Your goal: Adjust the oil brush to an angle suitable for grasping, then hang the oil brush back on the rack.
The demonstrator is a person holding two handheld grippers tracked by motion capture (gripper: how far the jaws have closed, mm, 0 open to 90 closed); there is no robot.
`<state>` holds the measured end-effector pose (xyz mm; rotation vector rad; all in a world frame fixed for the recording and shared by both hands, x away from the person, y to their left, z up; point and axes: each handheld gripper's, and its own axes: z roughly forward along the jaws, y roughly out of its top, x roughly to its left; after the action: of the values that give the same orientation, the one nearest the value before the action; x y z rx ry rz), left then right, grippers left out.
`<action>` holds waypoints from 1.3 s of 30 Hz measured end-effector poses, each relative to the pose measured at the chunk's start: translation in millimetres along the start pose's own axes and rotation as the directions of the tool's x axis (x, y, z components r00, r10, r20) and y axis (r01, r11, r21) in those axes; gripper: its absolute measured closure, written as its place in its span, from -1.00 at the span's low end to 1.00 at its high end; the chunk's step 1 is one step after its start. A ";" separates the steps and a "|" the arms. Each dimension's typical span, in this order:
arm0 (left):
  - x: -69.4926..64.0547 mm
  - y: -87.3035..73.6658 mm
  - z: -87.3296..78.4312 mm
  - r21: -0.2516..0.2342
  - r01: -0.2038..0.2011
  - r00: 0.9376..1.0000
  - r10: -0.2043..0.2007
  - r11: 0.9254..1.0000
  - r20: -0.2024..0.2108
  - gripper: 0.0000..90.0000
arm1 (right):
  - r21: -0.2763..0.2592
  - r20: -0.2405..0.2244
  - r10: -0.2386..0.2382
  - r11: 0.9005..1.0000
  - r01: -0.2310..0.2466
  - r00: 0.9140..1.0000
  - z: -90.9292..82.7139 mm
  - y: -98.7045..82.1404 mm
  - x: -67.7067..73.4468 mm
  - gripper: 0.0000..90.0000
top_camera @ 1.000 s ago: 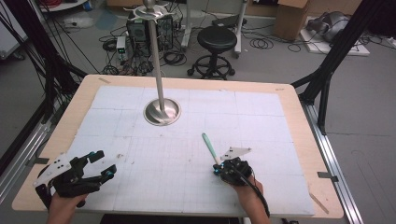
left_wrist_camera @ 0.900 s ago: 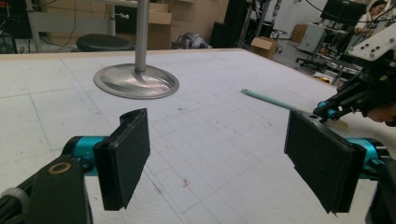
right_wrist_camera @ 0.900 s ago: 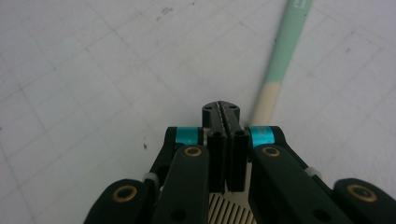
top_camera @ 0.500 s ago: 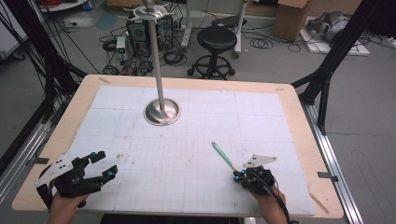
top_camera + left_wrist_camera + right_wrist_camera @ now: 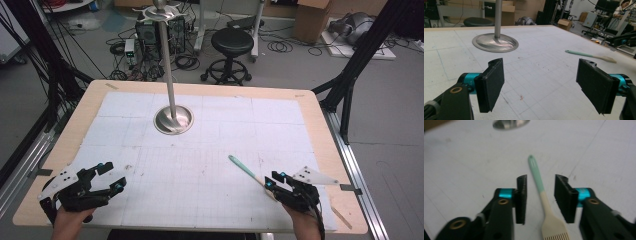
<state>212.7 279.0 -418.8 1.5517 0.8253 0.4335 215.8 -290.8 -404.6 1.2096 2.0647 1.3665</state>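
Note:
A brush with a mint-green handle (image 5: 242, 167) and a cream bristle head lies flat on the white table mat, front right. My right gripper (image 5: 273, 182) is open and low over its bristle end. In the right gripper view the brush (image 5: 537, 178) runs between the two jaws without touching either, with the right gripper (image 5: 540, 191) astride the cream neck. My left gripper (image 5: 113, 176) is open at the front left with nothing between its jaws. The left gripper view shows the left gripper (image 5: 540, 78) wide apart, with the brush (image 5: 584, 54) far off to the right.
A metal stand with a round base (image 5: 173, 120) and tall pole (image 5: 168, 65) rises at the middle back of the mat; its base (image 5: 495, 43) also appears in the left gripper view. The wooden table edge (image 5: 330, 150) borders the mat. Stool, cables and boxes lie on the floor beyond.
My right gripper has moved right along the table's front, and the brush has shifted right with it. The left gripper has stayed where it was.

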 end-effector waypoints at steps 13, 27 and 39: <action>0.5 0.6 -3.2 -0.022 0.010 1.000 -0.010 1.000 0.001 -0.50 | -0.210 0.137 -0.015 0.977 0.044 0.990 -30.5 5.2 15.8 -0.63; -0.6 0.2 -0.9 -0.009 0.002 1.000 -0.002 1.000 0.005 -0.50 | -0.165 0.110 -0.030 0.985 0.048 0.993 -26.0 1.8 11.9 -0.63; -1.5 -0.2 0.0 0.002 -0.002 1.000 0.002 1.000 0.009 -0.50 | -0.119 0.104 -0.020 0.992 0.033 0.994 -14.6 3.0 7.5 -0.63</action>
<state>211.6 277.9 -418.7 1.5557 0.8176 0.4275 202.8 -292.2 -394.3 1.1719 1.8934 1.3669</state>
